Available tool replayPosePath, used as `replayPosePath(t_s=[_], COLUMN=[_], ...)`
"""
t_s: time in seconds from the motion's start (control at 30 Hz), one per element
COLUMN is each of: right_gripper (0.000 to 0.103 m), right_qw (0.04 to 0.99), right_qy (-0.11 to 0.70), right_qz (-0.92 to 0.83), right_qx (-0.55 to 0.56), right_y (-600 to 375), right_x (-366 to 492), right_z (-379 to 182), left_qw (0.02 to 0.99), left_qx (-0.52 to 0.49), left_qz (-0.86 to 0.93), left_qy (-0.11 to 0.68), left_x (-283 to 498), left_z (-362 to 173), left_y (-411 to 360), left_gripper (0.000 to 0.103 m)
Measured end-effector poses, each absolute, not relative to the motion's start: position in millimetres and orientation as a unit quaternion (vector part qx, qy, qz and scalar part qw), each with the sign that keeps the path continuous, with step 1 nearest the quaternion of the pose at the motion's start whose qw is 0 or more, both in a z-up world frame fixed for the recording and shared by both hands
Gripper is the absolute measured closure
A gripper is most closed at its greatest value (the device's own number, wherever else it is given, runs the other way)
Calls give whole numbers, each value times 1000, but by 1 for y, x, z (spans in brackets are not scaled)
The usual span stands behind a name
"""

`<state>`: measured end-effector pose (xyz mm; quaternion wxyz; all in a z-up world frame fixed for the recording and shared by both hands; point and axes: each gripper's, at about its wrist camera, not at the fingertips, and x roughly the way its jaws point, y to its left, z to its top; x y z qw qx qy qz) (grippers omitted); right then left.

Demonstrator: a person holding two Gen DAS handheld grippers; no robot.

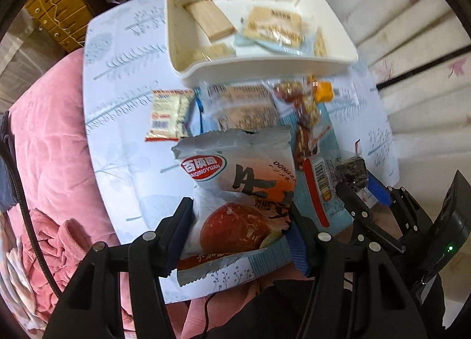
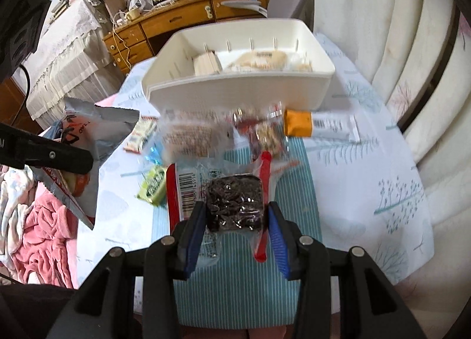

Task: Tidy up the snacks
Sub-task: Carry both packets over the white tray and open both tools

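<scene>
My left gripper [image 1: 240, 222] is shut on a silver jujube snack packet [image 1: 238, 189] and holds it above the table; the packet also shows in the right wrist view [image 2: 88, 133]. My right gripper [image 2: 237, 214] is shut on a dark seaweed snack packet [image 2: 234, 202] with a red edge, which also shows in the left wrist view [image 1: 338, 180]. A white bin [image 1: 265, 68] stands at the far side and holds several biscuit packs; it also shows in the right wrist view [image 2: 235, 91].
Loose snacks lie between me and the bin: a cream packet [image 1: 167, 115], a clear cracker pack [image 1: 244, 106], a nut bar [image 2: 266, 133], an orange-ended packet [image 2: 315, 125], a green sweet [image 2: 153, 186]. Pink bedding [image 1: 50, 162] lies left of the table. A wooden desk [image 2: 182, 21] stands behind.
</scene>
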<state>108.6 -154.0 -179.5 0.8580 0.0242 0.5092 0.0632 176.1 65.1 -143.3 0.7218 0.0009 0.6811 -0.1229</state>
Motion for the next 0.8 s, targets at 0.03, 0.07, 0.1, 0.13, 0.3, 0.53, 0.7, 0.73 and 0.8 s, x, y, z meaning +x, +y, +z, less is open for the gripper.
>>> replayPosePath(t_s=[0.03,0.07,0.1,0.13,0.3,0.53,0.7,0.73,0.8], right_gripper=[61,61,61,61,61,61,61,61,61], right_qw=[860,862,863,865,874,878,881,881,882], right_qy=[506,502,499,496,478,466,456,455,452], right_qz=[65,68,70,73,86,107,126,130,135], right_qx=[23,22,21,20,12,8,2,2,3], right_y=[-154,-154,-154,-153,-154,-160,-167,-169,-173], right_x=[112,116,120,123,147,185,214,220,230], right_z=[-175,-170,-166,-161,-140,-119,-108,-106,-104], left_qw=[725,729,733,736,755,775,785,787,790], left_qx=[-5,-9,-13,-15,-25,-54,-79,-83,-93], left_qz=[-123,-123,-122,-120,-110,-97,-86,-84,-81], left_qy=[677,674,669,666,646,623,608,605,600], left_x=[179,182,185,189,211,244,270,274,281], left_z=[-137,-131,-125,-122,-104,-86,-83,-83,-84], left_y=[67,70,71,72,73,70,64,63,62], left_gripper=[45,45,45,45,44,44,44,44,44])
